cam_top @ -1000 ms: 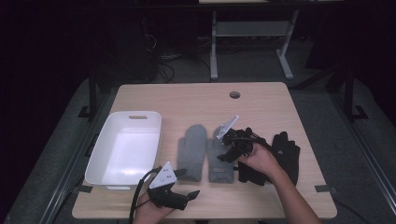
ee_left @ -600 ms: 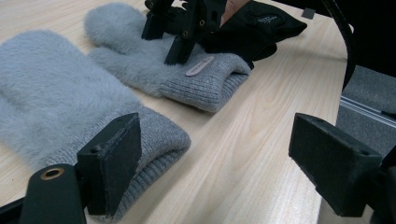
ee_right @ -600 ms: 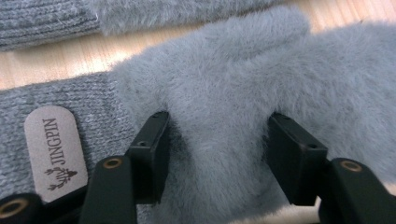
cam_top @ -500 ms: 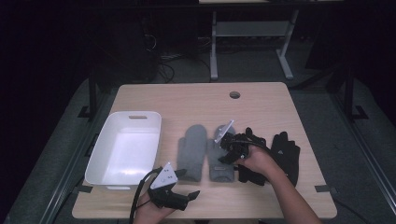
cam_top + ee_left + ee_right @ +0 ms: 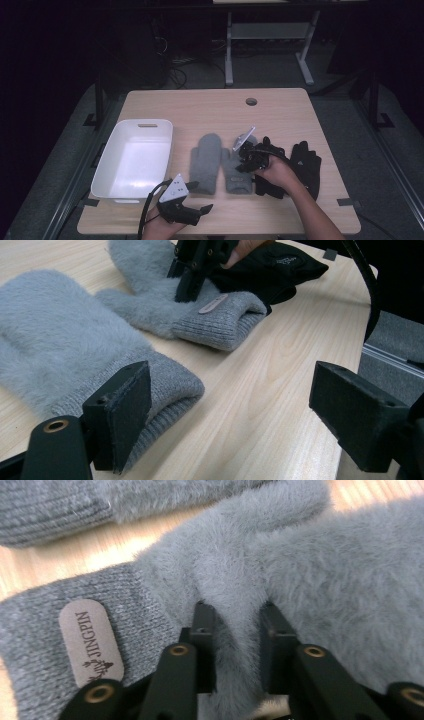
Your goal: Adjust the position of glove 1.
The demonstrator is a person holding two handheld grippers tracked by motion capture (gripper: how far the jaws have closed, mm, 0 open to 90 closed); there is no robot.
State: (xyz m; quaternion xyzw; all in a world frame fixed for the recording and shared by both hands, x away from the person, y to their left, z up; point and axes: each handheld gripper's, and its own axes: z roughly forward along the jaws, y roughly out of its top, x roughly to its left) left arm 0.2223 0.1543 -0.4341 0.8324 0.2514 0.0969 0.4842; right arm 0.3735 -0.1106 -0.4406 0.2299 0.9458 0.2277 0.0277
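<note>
Two grey fuzzy mittens lie side by side mid-table: the left mitten (image 5: 205, 162) (image 5: 60, 355) and the right mitten (image 5: 237, 179) (image 5: 210, 320) (image 5: 325, 580), whose cuff carries a brown label (image 5: 90, 640). My right gripper (image 5: 243, 162) (image 5: 239, 625) (image 5: 190, 282) points down onto the right mitten. Its jaws have just been closing and pinch a raised fold of fur between them. My left gripper (image 5: 202, 207) (image 5: 230, 420) hovers near the table's front edge, open and holding nothing, beside the left mitten's cuff.
A pair of black gloves (image 5: 307, 162) (image 5: 275, 270) lies to the right of the mittens, partly under the right hand. A white bin (image 5: 107, 160) stands at the table's left. A round cable hole (image 5: 251, 101) sits near the far edge.
The right gripper has shifted slightly toward the near side over the right mitten and now sits down on it. The left gripper has not moved.
</note>
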